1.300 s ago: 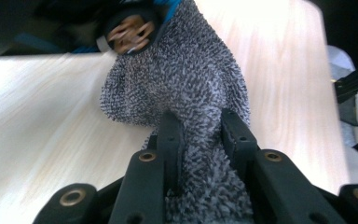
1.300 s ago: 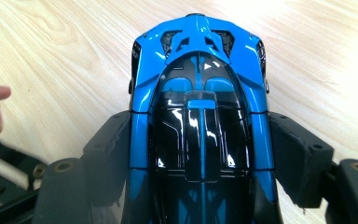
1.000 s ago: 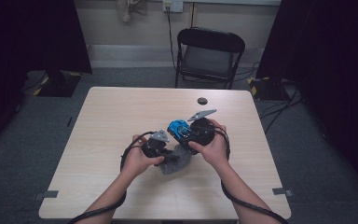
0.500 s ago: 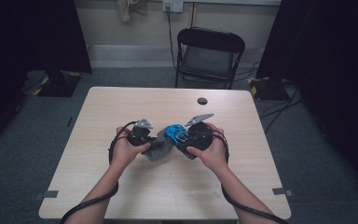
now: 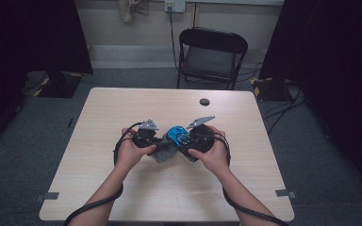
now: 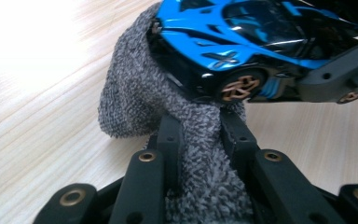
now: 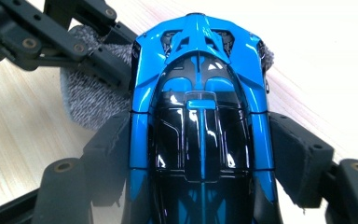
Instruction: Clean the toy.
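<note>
A glossy blue and black toy car (image 7: 200, 116) sits lengthwise between the jaws of my right gripper (image 7: 200, 135), which is shut on its sides. My left gripper (image 6: 199, 123) is shut on a fold of grey terry cloth (image 6: 135, 102). The cloth is pressed against the car (image 6: 242, 32) at its end and underside, by a bronze wheel. In the high view both hands meet at the middle of the table. There the car (image 5: 175, 135) lies between the left gripper (image 5: 159, 143) and the right gripper (image 5: 183, 141), with the cloth (image 5: 162, 153) bunched beneath.
The light wooden table (image 5: 99, 117) has bare room all around the hands. A small black round thing (image 5: 204, 101) lies near its far edge. A black folding chair (image 5: 212, 54) stands behind the table. Cables trail from both grippers over the near edge.
The left gripper and its cloth have shifted a little to the left and farther up the table against the car. The right gripper and the car have barely moved.
</note>
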A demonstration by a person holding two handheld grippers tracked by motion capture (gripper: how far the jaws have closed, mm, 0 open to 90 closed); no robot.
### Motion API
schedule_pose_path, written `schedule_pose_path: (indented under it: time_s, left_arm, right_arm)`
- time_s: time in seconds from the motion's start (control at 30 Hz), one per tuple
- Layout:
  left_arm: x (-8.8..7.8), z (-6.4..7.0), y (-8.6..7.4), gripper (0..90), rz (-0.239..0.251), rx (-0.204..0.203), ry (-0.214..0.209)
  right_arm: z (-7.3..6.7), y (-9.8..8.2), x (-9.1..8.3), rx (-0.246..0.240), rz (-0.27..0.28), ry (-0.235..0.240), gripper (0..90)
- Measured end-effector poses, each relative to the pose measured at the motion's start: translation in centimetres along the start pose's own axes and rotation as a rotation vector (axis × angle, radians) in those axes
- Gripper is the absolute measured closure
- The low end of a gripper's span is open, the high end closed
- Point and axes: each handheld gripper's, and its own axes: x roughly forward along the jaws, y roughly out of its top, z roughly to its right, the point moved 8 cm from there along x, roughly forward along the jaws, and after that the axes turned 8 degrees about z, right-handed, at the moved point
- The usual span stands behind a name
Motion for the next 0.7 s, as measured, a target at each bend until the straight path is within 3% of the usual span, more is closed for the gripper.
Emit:
schedule_pose_path:
  time_s: [0.7]
  left_arm:
    - [1.6, 3.6, -0.2, 72.8, 0.006, 0.033, -0.094]
  right_arm:
    - [0.6, 0.4, 0.0, 0.019, 0.007, -0.009, 28.7]
